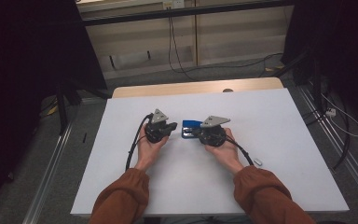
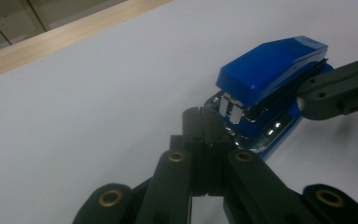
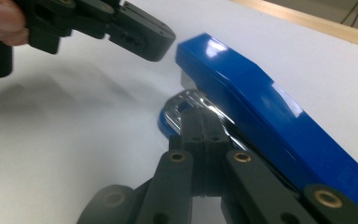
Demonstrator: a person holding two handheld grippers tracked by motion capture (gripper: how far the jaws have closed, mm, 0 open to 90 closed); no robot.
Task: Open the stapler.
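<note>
A blue stapler (image 1: 189, 125) lies in the middle of the white table (image 1: 121, 177), its top arm lifted a little off its metal base. My left gripper (image 1: 173, 126) sits just left of it. In the left gripper view its jaws are pressed together and the left gripper (image 2: 200, 117) tips rest by the front end of the stapler (image 2: 270, 65). My right gripper (image 1: 199, 133) is at the stapler's right side. In the right gripper view the right gripper (image 3: 203, 119) is shut, tips against the shiny base beside the stapler (image 3: 265, 112). I see nothing pinched in either.
A small pale object (image 1: 258, 162) lies on the table to the right of my right forearm. The table's far edge is a wooden strip (image 1: 196, 87). Cables (image 1: 175, 56) and dark stands are on the floor beyond and beside the table.
</note>
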